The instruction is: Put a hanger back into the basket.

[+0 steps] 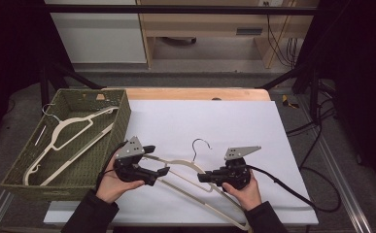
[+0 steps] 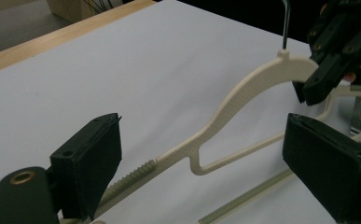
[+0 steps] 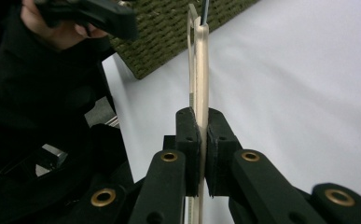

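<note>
A cream hanger lies on the counter at 6 o'clock. The right tool clamps its neck; the left tool gapes around one arm. Next, likely: close left, lift toward the basket (10 o'clock).

White sheet: open surface beyond and to the right of the cream hanger, which lies across its near middle between the two grippers; woven green basket stands as a wall along its left edge, a second hanger occupying the interior.
</note>
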`<action>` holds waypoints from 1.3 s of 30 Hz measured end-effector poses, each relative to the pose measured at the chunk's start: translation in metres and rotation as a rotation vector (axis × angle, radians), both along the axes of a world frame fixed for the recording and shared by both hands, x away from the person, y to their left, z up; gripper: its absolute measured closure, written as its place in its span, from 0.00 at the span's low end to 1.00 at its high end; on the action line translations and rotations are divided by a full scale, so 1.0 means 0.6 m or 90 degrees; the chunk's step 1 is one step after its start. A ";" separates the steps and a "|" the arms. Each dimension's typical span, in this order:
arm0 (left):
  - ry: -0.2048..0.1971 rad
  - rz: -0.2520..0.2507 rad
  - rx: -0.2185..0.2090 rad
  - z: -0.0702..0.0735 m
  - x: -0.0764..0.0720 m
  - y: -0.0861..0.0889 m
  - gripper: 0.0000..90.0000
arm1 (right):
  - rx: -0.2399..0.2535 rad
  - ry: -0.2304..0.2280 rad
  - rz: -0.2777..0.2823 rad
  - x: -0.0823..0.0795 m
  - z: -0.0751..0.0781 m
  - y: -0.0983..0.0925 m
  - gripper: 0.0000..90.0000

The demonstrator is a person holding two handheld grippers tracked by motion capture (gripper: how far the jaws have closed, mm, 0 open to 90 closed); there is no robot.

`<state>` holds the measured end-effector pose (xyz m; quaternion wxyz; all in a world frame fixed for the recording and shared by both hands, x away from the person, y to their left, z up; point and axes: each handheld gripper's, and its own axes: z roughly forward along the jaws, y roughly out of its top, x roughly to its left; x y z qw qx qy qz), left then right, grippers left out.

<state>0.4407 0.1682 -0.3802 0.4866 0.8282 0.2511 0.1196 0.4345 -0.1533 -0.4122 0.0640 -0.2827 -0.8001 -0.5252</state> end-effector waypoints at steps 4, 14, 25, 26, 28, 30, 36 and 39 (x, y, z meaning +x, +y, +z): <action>0.001 -0.029 0.021 -0.003 0.000 -0.011 0.15 | -0.010 -0.020 0.018 -0.004 0.018 0.002 0.96; 0.023 -0.109 0.066 -0.010 0.001 -0.039 0.53 | -0.035 -0.026 0.062 -0.011 0.020 0.017 0.96; 0.032 -0.148 0.122 -0.008 -0.008 -0.051 0.79 | -0.056 -0.024 0.078 -0.011 0.010 0.022 0.96; 0.031 -0.150 0.124 -0.009 -0.010 -0.051 0.80 | -0.059 -0.028 0.075 -0.011 0.010 0.023 0.95; 0.033 -0.161 0.130 -0.009 -0.014 -0.051 0.84 | -0.070 -0.045 0.057 -0.012 0.009 0.022 0.92; 0.032 -0.161 0.124 -0.008 -0.018 -0.052 0.88 | -0.077 -0.068 0.037 -0.012 0.011 0.020 0.88; 0.050 -0.165 0.096 -0.006 -0.024 -0.051 0.93 | -0.073 -0.132 -0.009 -0.013 0.016 0.017 0.74; 0.051 -0.170 0.084 -0.006 -0.030 -0.056 0.95 | -0.073 -0.136 -0.019 -0.011 0.016 0.015 0.68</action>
